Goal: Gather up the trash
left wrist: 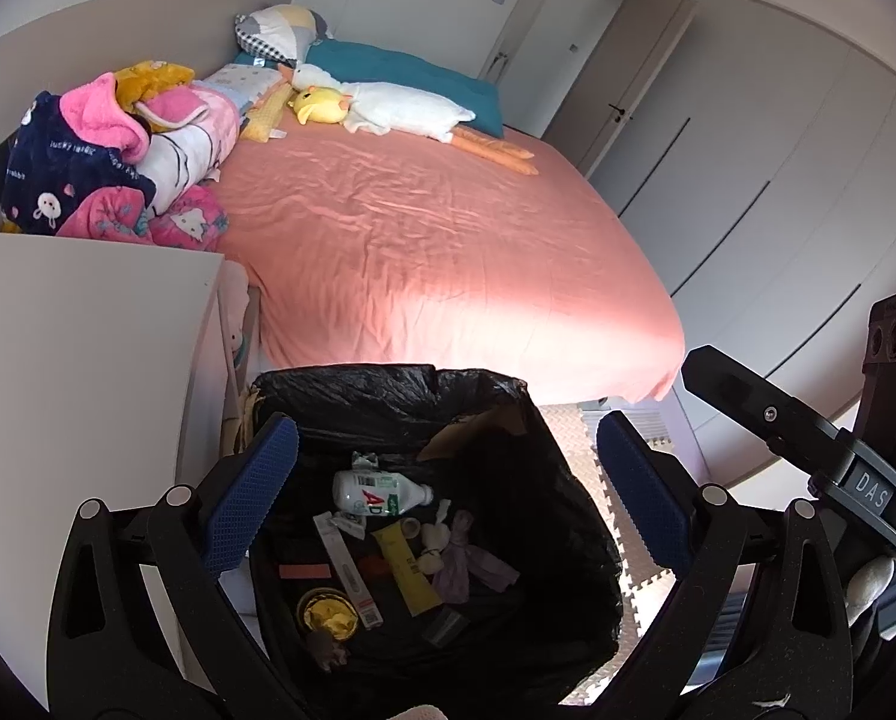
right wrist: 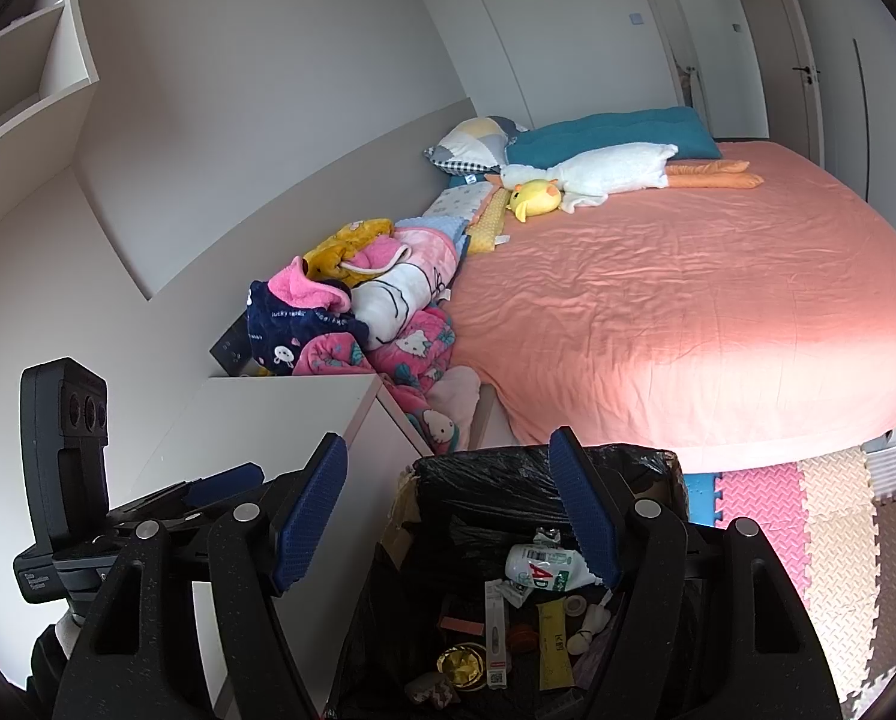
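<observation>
Trash already lies in your bin [left wrist: 568, 480]: a bottle [left wrist: 381, 491], wrappers, scraps. Your left gripper [left wrist: 448, 492] and right gripper [right wrist: 454, 516] both hang open and empty; no litter shows on the bed [left wrist: 448, 252].

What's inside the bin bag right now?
In the bin bag: a white bottle, yellow wrapper, gold foil cup, white test strip, purple tissue. Anything beneath is hidden.

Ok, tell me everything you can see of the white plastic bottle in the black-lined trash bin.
The white plastic bottle lies on its side among the trash in the black-lined bin, neck pointing right in the left wrist view. Its label shows red "AD" lettering with green print. It looks intact. A crumpled silver wrapper sits against its upper side; paper scraps touch it below. No gripper touches it.
</observation>
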The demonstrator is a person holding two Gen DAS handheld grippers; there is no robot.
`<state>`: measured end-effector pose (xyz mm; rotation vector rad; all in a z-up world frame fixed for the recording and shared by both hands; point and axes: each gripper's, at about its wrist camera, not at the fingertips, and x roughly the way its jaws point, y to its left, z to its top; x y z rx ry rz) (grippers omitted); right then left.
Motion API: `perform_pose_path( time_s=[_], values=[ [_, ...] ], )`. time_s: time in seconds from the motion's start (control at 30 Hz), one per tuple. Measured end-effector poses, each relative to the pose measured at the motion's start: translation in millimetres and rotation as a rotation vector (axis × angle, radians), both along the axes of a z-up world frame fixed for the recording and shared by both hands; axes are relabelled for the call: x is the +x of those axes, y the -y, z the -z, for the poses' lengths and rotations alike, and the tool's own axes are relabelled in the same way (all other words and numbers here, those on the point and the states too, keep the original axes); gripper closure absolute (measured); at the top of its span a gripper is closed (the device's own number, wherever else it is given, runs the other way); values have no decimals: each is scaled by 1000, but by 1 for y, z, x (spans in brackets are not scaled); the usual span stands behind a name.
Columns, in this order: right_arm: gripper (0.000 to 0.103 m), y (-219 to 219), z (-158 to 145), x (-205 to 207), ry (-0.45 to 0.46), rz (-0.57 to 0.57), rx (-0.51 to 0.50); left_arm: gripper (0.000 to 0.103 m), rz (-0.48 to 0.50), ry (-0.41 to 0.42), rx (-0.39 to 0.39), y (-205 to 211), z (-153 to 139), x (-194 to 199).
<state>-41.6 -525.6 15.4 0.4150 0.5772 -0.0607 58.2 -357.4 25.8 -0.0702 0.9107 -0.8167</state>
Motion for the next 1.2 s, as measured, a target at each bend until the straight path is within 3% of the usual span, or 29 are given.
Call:
perform_pose_path(
  time_s=[0.73, 1.2],
  values=[
    [33, -3, 3, 4, -5, -5, -3, 7, -22, 95, 25, -1, -6, -5],
    [33, -3, 3, 4, -5, -5, -3, 7, -36, 72, 42, -2, -3, -1]
  ],
)
